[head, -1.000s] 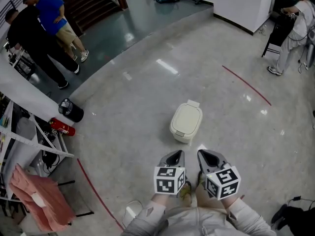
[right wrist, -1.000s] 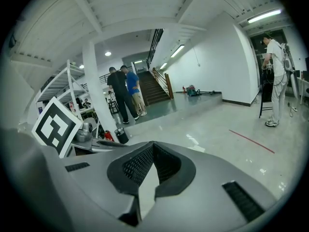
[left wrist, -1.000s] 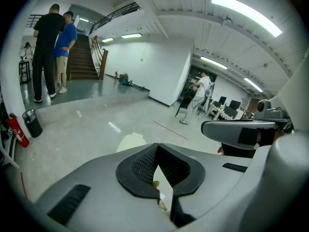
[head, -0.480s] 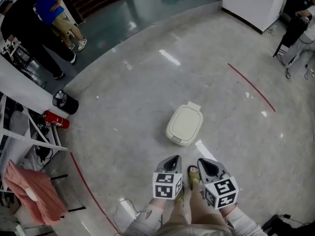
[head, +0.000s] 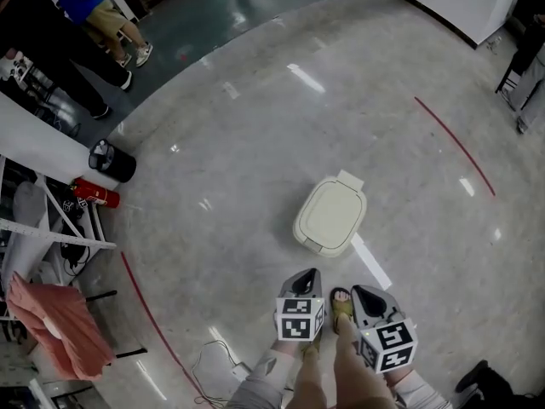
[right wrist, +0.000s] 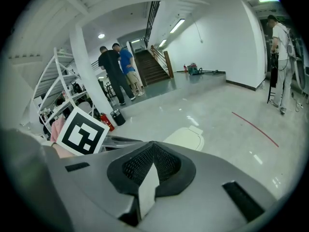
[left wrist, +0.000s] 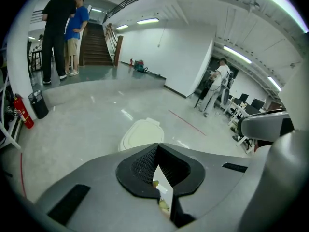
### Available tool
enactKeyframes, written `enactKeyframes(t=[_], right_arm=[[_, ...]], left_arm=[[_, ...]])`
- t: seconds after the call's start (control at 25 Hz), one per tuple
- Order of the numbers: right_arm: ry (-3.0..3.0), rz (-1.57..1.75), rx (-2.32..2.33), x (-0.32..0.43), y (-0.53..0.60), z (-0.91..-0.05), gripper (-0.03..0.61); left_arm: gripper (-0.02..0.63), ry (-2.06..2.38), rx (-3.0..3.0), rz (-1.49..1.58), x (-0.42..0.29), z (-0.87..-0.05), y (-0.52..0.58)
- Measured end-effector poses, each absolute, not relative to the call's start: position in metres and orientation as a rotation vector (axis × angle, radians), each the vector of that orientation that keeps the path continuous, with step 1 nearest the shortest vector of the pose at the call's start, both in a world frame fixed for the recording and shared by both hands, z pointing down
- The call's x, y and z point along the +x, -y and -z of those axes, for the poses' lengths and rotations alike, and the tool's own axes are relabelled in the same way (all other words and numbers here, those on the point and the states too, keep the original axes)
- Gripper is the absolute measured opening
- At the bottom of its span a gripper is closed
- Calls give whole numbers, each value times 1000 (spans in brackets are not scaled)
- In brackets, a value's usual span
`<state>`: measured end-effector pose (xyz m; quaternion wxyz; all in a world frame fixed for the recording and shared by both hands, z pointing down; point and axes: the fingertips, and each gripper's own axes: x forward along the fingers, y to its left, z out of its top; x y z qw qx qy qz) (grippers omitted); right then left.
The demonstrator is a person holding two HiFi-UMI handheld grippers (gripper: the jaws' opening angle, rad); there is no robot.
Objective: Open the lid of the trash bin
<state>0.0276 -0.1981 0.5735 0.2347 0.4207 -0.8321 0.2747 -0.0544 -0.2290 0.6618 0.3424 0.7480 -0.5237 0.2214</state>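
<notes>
A cream trash bin [head: 330, 216] stands on the grey floor with its lid down; it also shows in the left gripper view [left wrist: 142, 133] and the right gripper view [right wrist: 186, 138]. Both grippers are held low and side by side, short of the bin and apart from it. My left gripper [head: 305, 276] points at the bin's near edge, jaws together with nothing in them [left wrist: 161, 175]. My right gripper [head: 364, 291] is just to its right, also shut and empty [right wrist: 148, 173].
A sandalled foot [head: 342, 307] steps between the grippers. At left are a black bucket [head: 112, 162], a red fire extinguisher [head: 95, 193], a white rack [head: 51, 233] and a pink cloth [head: 53, 322]. A cable [head: 213, 365] lies near-left. People [head: 51, 32] stand far left.
The person has walked forward, so the view looks down more steeply and the bin sits nearer the grippers. Both grippers stay shut and level; the lid has not moved.
</notes>
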Motion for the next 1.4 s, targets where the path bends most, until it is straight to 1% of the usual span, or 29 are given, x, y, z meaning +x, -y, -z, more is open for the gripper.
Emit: enactKeyframes(t=[0.44,0.8,1.04,1.4], right_arm=[[2246,-829,1094,22,229,-644,2],[2196,-870,1068,24,231,-691,2],[2178,-918,1053,22,226,-714,2],[2162,-920,1022,21,220,-729,2]], left_arm=[[3,1346,1832,-656,-59,-777,267],[3,1321,1766,-690,-56,-847,284],[3,1307,1739,-718,-55,-883,290],[3,1294,1726,-793,-52,-910,283]])
